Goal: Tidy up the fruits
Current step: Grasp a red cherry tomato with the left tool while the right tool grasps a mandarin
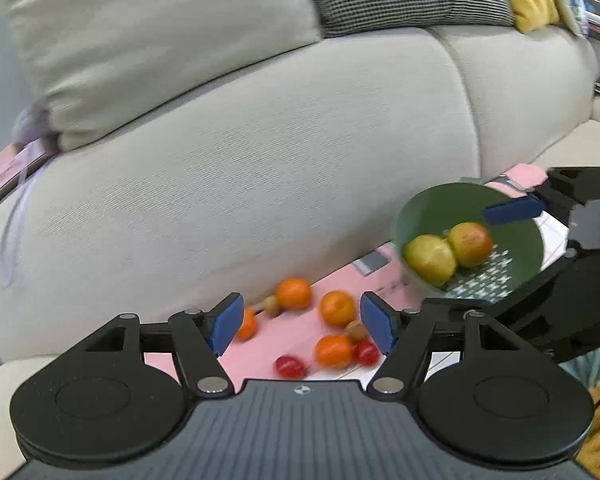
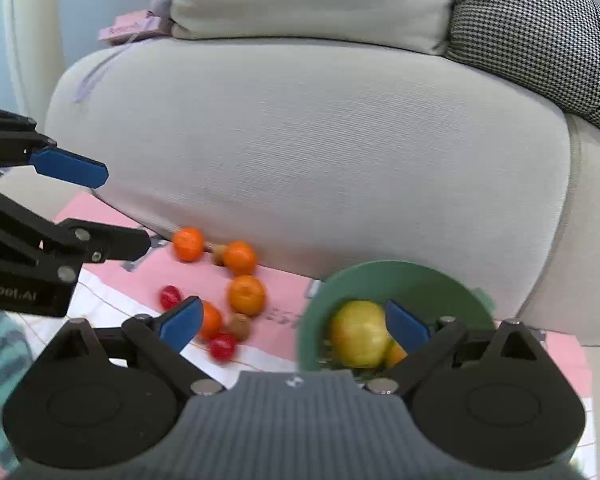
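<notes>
both hand-held grippers, left (image 1: 300, 324) and right (image 2: 294, 326), gape empty above fruit.

Bowl (image 1: 432, 208): green, round, perforated base, tilted; right of frame, on the pink mat.
Apples (image 1: 430, 258): two, yellow-green with red blush, touching, inside the bowl.
Oranges (image 1: 337, 308): four, loose on the mat, lower centre.
Cherry tomatoes (image 1: 289, 366): two, red, beside the nearest orange.
Small brown fruits (image 1: 271, 305): among the oranges; kind unclear.
</notes>
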A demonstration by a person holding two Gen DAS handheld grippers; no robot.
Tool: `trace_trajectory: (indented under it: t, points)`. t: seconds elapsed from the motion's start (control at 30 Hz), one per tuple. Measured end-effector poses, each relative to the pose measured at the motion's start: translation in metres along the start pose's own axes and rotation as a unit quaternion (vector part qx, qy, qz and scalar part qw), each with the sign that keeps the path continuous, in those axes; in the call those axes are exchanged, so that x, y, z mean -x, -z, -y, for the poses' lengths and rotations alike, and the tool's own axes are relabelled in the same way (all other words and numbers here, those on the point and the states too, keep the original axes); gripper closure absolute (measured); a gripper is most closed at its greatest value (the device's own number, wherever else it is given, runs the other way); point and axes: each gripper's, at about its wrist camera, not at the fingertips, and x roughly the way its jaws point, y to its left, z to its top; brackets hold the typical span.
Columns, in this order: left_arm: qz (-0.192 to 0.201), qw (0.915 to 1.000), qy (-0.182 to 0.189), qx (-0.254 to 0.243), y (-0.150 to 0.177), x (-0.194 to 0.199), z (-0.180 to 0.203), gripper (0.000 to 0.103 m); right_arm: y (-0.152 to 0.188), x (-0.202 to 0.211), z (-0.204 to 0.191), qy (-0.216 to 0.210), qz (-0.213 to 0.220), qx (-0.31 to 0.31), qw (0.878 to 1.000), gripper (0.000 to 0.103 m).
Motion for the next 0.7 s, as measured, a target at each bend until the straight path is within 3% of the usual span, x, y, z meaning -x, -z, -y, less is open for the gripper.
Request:
trace_trajectory:
  t: [0.3, 0.47, 0.7]
  points:
    - [0.005, 0.9967, -0.049, 0.065, 0.033, 0.013, -0.047, 0.024, 0.007, 0.001, -0.042, -0.04, 0.006, -0.038, 0.998, 0.008]
    - [-0.004, 0.9939, -0.038, 0.104, 0.046, 0.005, -0.065, 0.024, 0.014, -0.009, -0.059, -0.051, -0.006, -0.036, 0.998, 0.008]
    - [-0.028, 0.9931, -0.022, 0.112, 0.062, -0.016, -0.072, 0.024, 0.023, -0.031, -0.078, -0.045, -0.026, 0.003, 0.999, 0.008]
